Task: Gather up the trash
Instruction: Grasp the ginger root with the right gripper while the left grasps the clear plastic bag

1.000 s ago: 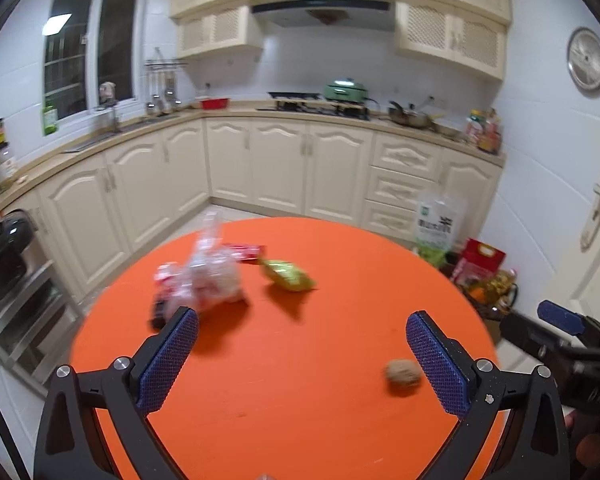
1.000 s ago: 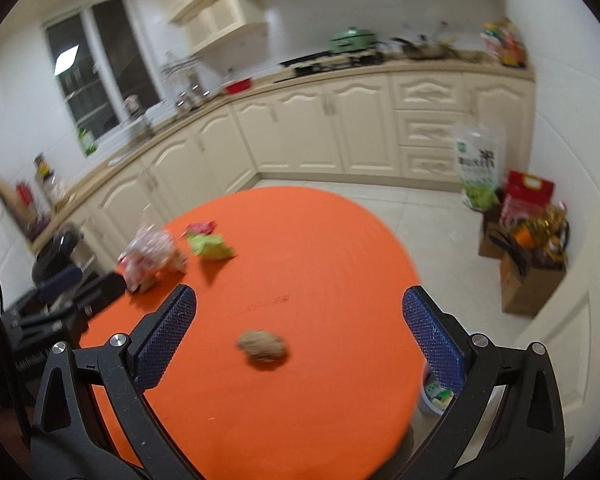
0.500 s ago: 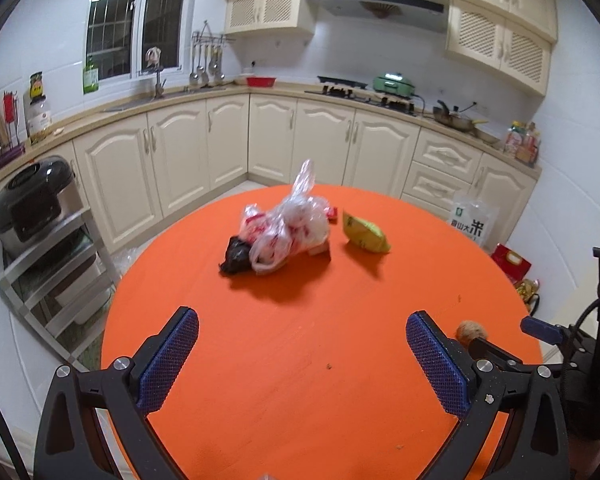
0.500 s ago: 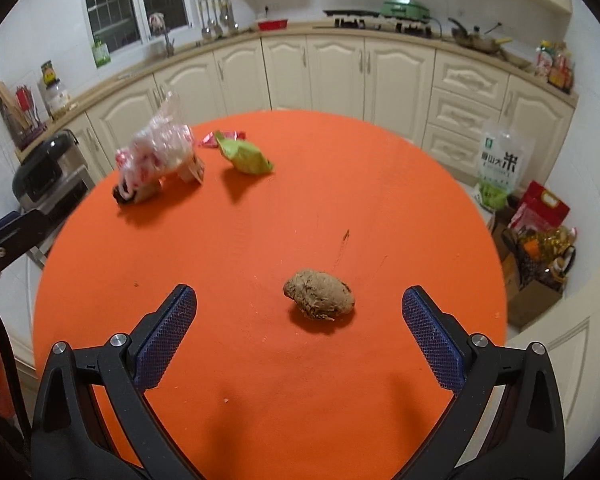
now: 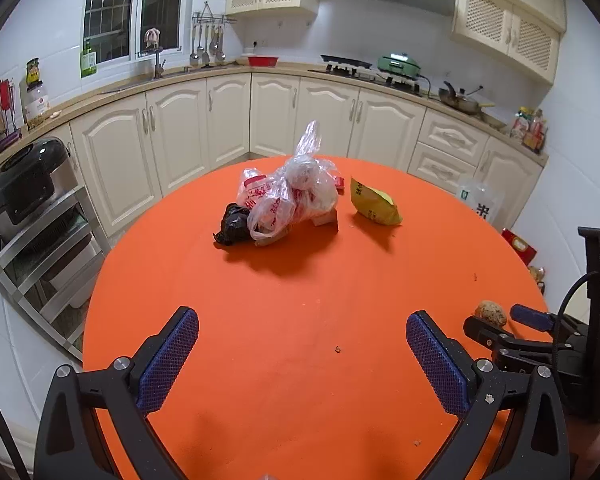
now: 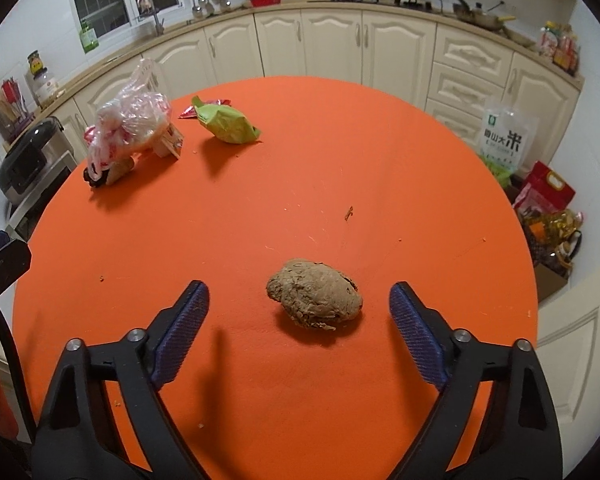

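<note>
Now we bring our right gripper [image 6: 299, 306] down around the brown lump [image 6: 314, 294] near the orange table [image 6: 260, 184] edge; jaws, just narrowing, remain apart; next they must pinch it.

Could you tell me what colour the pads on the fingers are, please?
Blue, with a fine mesh texture, on black fingers; clearest in the right wrist view.

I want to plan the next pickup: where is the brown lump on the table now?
In the right wrist view the brown lump lies on the orange table near its close edge, between the open right gripper pads, far from the other trash.
</note>
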Tool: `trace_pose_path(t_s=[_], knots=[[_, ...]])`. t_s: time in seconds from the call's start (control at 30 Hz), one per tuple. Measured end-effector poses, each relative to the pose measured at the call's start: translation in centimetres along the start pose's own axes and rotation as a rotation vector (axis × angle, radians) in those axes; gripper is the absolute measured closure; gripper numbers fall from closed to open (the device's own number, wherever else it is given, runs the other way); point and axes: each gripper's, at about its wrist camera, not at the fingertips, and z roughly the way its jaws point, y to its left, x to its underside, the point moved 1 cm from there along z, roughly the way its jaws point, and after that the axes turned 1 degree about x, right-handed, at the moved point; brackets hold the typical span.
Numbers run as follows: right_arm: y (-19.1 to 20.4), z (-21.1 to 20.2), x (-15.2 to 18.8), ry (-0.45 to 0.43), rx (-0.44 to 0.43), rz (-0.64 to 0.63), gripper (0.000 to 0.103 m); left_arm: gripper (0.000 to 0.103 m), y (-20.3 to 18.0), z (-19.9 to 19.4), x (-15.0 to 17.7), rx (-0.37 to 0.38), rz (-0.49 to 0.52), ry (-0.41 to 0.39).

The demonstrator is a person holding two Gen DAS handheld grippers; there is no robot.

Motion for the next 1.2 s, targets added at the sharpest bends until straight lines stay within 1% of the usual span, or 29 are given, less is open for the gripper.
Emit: trace_pose_path(t_s=[0.1, 0.13, 0.17, 0.2, 0.23, 0.27, 0.43, 0.5, 0.67, 0.77, 0.87, 0.9, 1.0, 1.1, 1.17, 1.2], knots=[[0.0, 0.6, 0.0, 0.014, -0.005, -0.003, 0.025, 0.001, 0.5, 0.8, -0.7, 0.001, 0.002, 0.007], [0.1, 0.6, 0.0, 0.012, -0.003, -0.007, 0.026, 0.001, 0.9, 1.1, -1.0, 0.004, 0.004, 0.010], [0.2, 0.6, 0.0, 0.006, 0.001, -0.014, 0.030, 0.001, 1.0, 1.3, -1.2, 0.004, 0.002, 0.012], [0.3, 0.6, 0.0, -0.001, 0.011, -0.027, 0.041, 0.001, 1.2, 1.7, -1.5, 0.004, 0.000, 0.016], [0.4, 0.6, 0.0, -0.004, 0.027, -0.038, 0.055, 0.001, 1.2, 1.9, -1.5, 0.003, 0.000, 0.018], [0.4, 0.6, 0.0, -0.007, 0.037, -0.048, 0.058, 0.001, 1.2, 2.1, -1.6, 0.003, 0.000, 0.020], [0.3, 0.5, -0.2, -0.007, 0.016, -0.050, 0.059, 0.001, 1.9, 3.5, -3.2, 0.003, 0.004, 0.029], [0.2, 0.5, -0.5, -0.007, -0.011, -0.038, 0.059, 0.001, 2.0, 4.1, -3.7, 0.001, 0.008, 0.029], [0.9, 0.2, -1.9, -0.029, -0.051, -0.041, 0.059, 0.001, 2.3, 5.7, -5.8, -0.015, 0.032, 0.007], [1.4, 0.4, -2.8, -0.039, -0.069, -0.039, 0.059, 0.001, 2.4, 7.0, -7.2, -0.025, 0.055, -0.005], [1.6, 0.8, -3.8, -0.044, -0.084, -0.030, 0.059, 0.001, 2.6, 8.7, -9.3, -0.040, 0.092, -0.020], [1.7, 1.1, -4.1, -0.044, -0.087, -0.027, 0.059, 0.001, 2.6, 9.4, -9.3, -0.044, 0.106, -0.017], [2.0, 1.8, -4.9, -0.042, -0.095, -0.020, 0.059, 0.001, 2.1, 12.2, -10.7, -0.062, 0.189, 0.010], [2.1, 2.4, -5.7, -0.043, -0.102, -0.012, 0.059, 0.001, 1.2, 14.5, -11.7, -0.070, 0.284, 0.010], [2.1, 2.7, -6.2, -0.043, -0.102, -0.009, 0.059, 0.001, 0.3, 15.9, -12.3, -0.077, 0.358, 0.005], [2.1, 2.8, -6.3, -0.044, -0.103, -0.007, 0.059, 0.001, -0.4, 17.1, -12.7, -0.090, 0.416, 0.008]])
